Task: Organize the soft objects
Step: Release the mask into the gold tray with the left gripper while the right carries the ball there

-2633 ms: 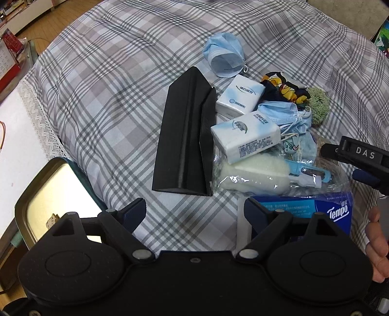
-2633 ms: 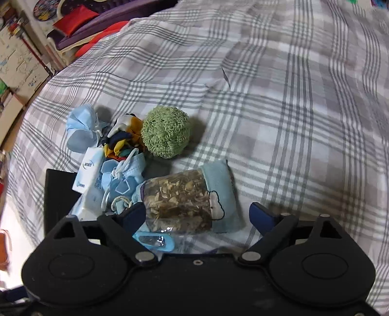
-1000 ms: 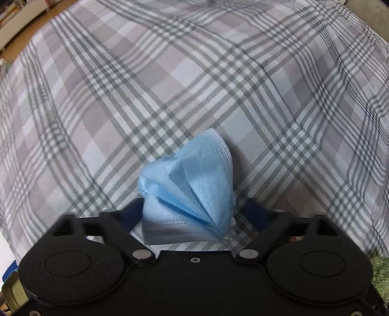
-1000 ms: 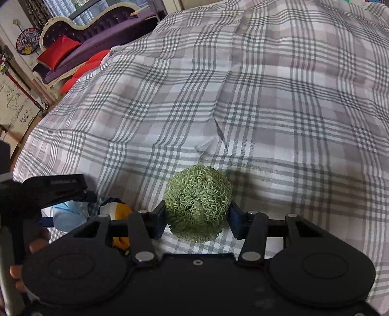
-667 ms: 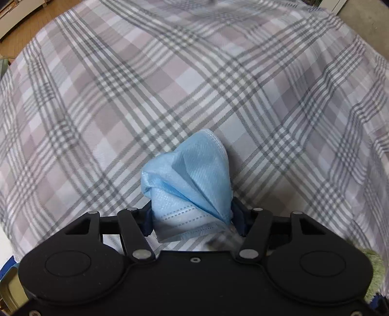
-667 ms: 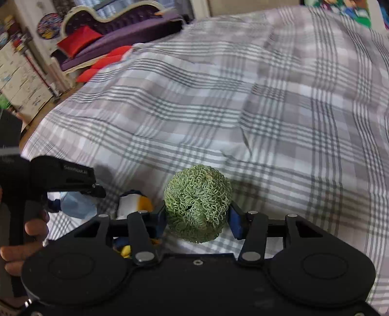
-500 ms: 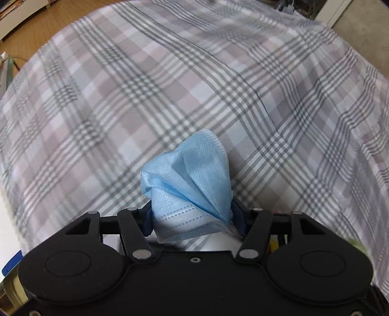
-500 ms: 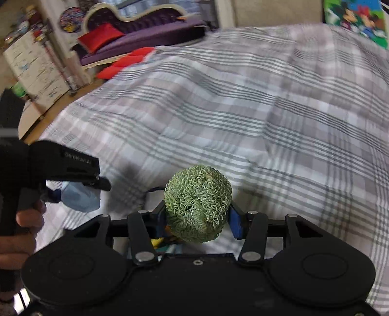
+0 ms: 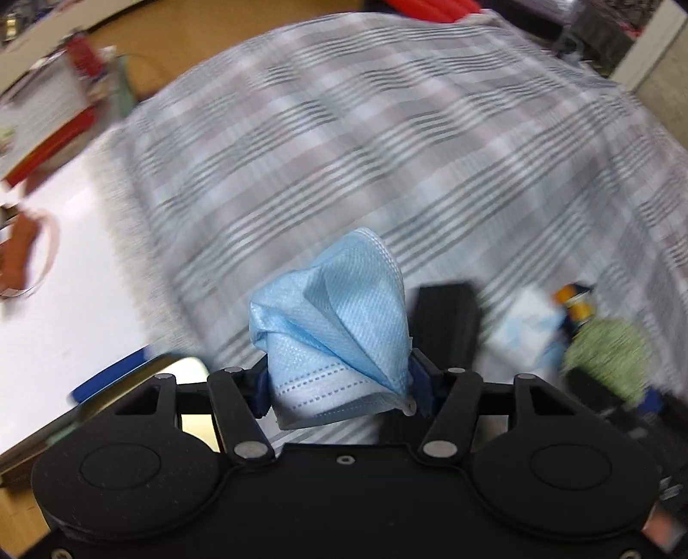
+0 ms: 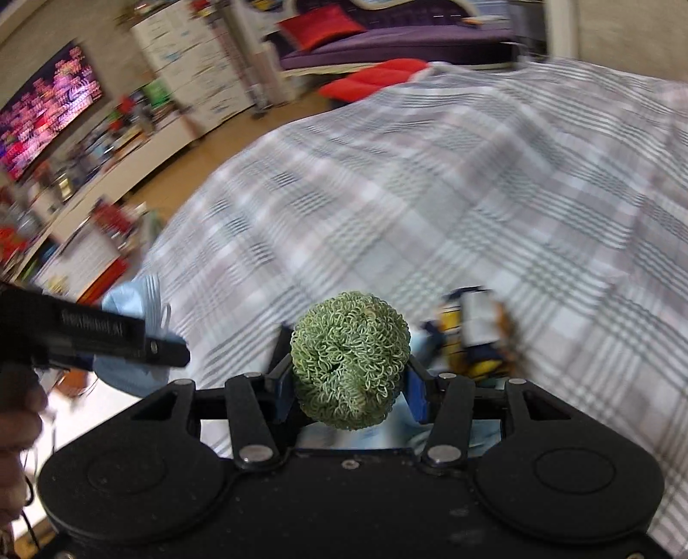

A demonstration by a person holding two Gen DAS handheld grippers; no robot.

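Carrying step, both hands loaded: the left gripper pinches a folded blue face mask, and the right gripper clamps a green scrubber ball, both above the plaid bedspread. Next, each likely needs a drop-off spot. Only the left view shows the black box beyond; only the right shows the purple sofa.

The face mask was thin blue nonwoven cloth, finely embossed, with a stitched white edge. The green scrubber ball was rough, curly plastic loops. The bedspread was matt woven plaid cloth.
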